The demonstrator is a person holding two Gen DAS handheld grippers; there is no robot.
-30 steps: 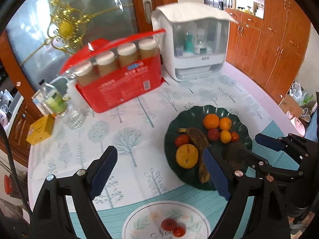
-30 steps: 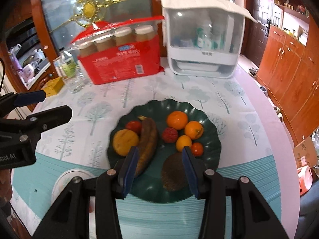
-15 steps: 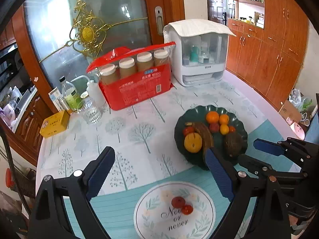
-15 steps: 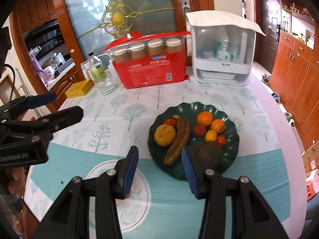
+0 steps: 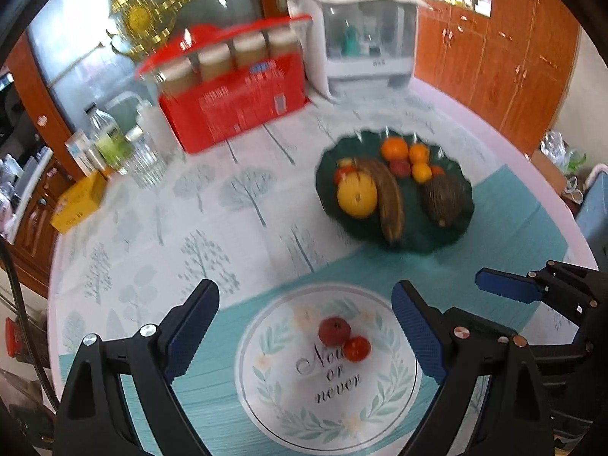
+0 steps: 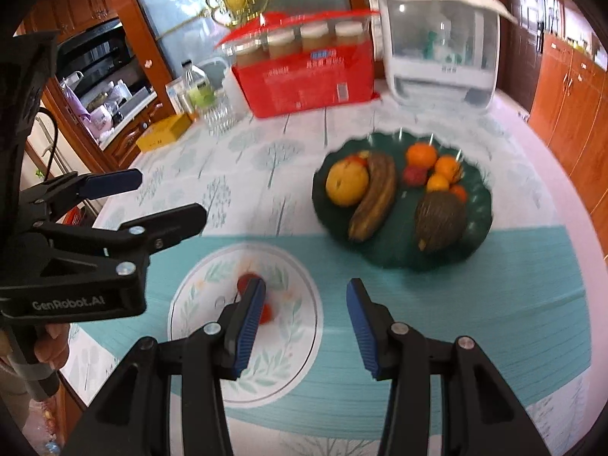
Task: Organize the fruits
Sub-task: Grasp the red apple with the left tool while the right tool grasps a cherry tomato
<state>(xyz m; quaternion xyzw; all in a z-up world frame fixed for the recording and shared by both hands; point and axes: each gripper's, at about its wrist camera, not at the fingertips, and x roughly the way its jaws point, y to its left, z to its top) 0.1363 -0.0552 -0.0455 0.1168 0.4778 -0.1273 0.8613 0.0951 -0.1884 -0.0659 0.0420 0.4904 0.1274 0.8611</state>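
Left gripper (image 5: 304, 336) is spread wide with nothing between its fingers, hovering over the white plate (image 5: 288, 418). Two small red fruits (image 5: 344, 338), touching each other, lie on that plate, right between the left gripper's fingertips as its own camera sees it. In the right wrist view the left gripper (image 6: 152, 197) shows at the left edge, above the table (image 6: 494, 304), beside the white plate (image 6: 296, 342).

Right gripper (image 6: 306, 325) is also released, fingers apart, holding nothing. Its left finger (image 6: 247, 326) partly covers the red fruits (image 6: 266, 313); the gap between its fingers sits over the teal cloth just right of the plate.

Farther right and beyond, the dark green plate (image 6: 478, 235) holds a yellow round fruit (image 6: 346, 184), a brown banana (image 6: 374, 197), several oranges (image 6: 421, 155) and a dark brown-green fruit (image 6: 440, 216), well apart from both grippers.
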